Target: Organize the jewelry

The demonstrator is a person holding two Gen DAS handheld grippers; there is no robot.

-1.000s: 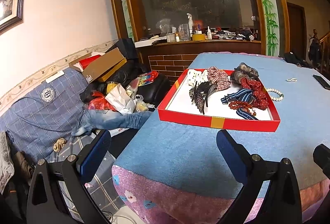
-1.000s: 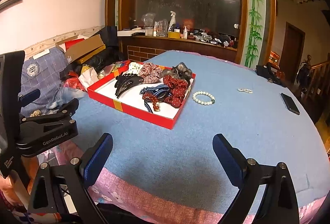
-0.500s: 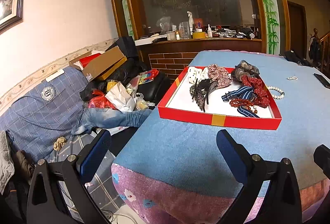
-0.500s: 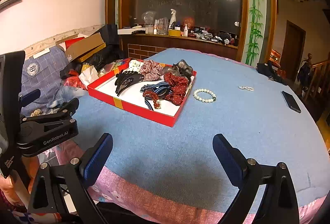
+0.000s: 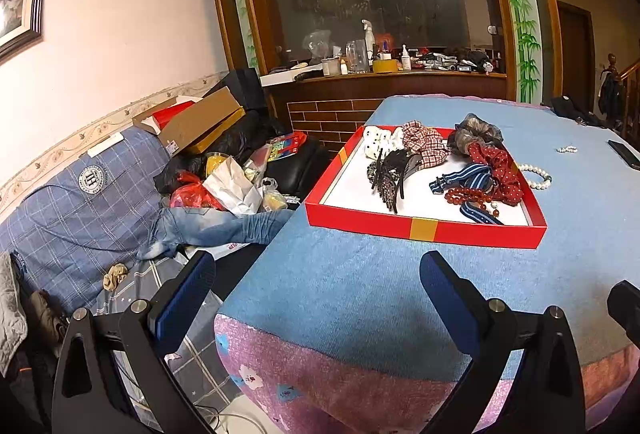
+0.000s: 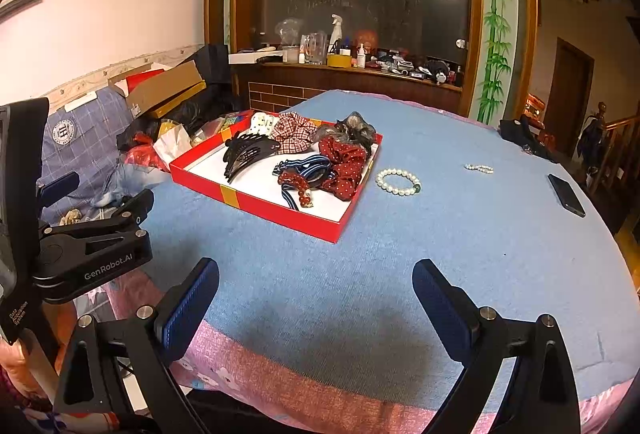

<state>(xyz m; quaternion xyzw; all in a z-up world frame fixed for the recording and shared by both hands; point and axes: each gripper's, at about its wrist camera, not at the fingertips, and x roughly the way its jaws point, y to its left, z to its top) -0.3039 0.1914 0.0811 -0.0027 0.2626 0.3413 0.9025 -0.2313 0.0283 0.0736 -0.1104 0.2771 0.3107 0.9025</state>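
A red tray [image 5: 424,228] [image 6: 256,203] with a white floor sits on the blue tablecloth. It holds black hair claws [image 5: 390,170] [image 6: 244,154], scrunchies, a striped band and a red bead bracelet [image 5: 466,195] [image 6: 296,181]. A white pearl bracelet [image 6: 398,181] [image 5: 536,176] lies on the cloth just right of the tray. A smaller pearl piece [image 6: 479,168] [image 5: 567,149] lies farther right. My left gripper [image 5: 316,290] is open and empty at the table's near left corner. My right gripper [image 6: 316,294] is open and empty over the near edge.
A black phone [image 6: 566,194] lies near the table's right edge. A dark bag [image 6: 520,132] sits at the far right. Left of the table is a sofa piled with clothes, bags and cardboard boxes [image 5: 196,122]. A cluttered wooden counter [image 6: 352,68] stands behind.
Both grippers have drifted slightly, so the tray sits a little lower and closer in both views. Nothing on the table has moved.
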